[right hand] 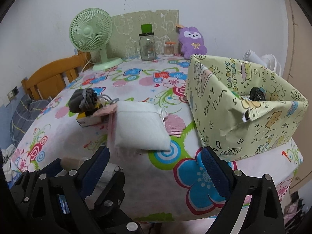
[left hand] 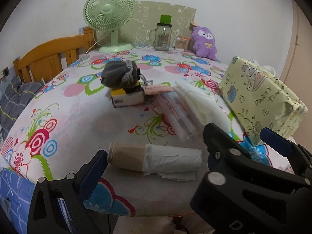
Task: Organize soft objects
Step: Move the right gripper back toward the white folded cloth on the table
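Observation:
A nearly used-up toilet paper roll [left hand: 156, 159] lies on its side near the table's front edge, between the fingers of my open left gripper [left hand: 154, 161]. A white pad [right hand: 141, 123] lies mid-table on a clear plastic pack [left hand: 175, 113]. A grey drawstring pouch [left hand: 120, 75] sits on a small yellow box [left hand: 126, 97], beside a pink cloth [left hand: 157, 88]. The yellow paper-wrapped box [right hand: 247, 105] stands open at the right with a black crumpled bag [right hand: 257, 94] inside. My right gripper [right hand: 156, 167] is open and empty over the front edge, facing the white pad.
A green fan [left hand: 109, 19], a glass jar [left hand: 162, 37], a small cotton-swab jar [left hand: 181, 42] and a purple plush [left hand: 204, 41] stand along the back wall. A wooden bed frame [left hand: 50, 58] is at the left. The flowered tablecloth [left hand: 78, 107] covers the table.

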{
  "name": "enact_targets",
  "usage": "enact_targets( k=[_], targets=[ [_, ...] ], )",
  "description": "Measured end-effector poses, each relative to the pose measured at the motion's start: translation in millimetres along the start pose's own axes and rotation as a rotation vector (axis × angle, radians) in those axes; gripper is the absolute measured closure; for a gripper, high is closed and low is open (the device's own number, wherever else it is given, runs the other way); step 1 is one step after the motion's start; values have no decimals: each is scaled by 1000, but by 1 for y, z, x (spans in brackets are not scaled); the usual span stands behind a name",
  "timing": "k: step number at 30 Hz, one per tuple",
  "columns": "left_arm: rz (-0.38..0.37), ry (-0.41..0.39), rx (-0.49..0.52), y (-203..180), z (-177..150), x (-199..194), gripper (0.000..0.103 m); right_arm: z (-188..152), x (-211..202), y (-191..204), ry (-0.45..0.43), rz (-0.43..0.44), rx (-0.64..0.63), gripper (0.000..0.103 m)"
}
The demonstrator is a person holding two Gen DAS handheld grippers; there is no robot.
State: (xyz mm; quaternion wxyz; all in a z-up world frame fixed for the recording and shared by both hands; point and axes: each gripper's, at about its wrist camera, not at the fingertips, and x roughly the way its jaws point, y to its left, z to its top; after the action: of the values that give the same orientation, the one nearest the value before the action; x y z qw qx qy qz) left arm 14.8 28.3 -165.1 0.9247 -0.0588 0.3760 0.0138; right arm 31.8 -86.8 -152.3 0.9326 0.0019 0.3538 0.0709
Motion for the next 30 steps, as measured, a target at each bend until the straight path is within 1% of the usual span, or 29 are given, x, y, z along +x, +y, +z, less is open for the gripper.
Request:
enact_targets(
  k=[2, 5, 7, 10, 15, 20, 24, 30],
  targets=[
    [11, 4, -2, 0, -2, 3, 0, -1, 3, -1, 9, -3, 3, 7],
    [42, -9, 12, -2, -3, 5, 0, -2, 8, -3, 26, -7, 12, 7],
    [60, -10, 19, -3, -3, 6, 1, -2, 11, -4, 34, -11, 17, 9],
    [83, -15, 21, 0, -2, 7, 6, -2, 13, -3, 38, -8, 12, 11],
    [89, -14, 16, 3, 1, 7, 13, 0, 14, 1, 32, 2, -4, 11],
    [92, -17, 1, 10, 5, 6, 15, 5, 14, 7, 25, 18, -13, 11],
    [110, -39, -11, 16, 12, 3, 15, 10, 14, 13, 18, 33, -24, 11],
    [114, -41, -14, 19, 20, 4, 15, 18, 19, 18, 14, 29, -26, 11]
  ],
)
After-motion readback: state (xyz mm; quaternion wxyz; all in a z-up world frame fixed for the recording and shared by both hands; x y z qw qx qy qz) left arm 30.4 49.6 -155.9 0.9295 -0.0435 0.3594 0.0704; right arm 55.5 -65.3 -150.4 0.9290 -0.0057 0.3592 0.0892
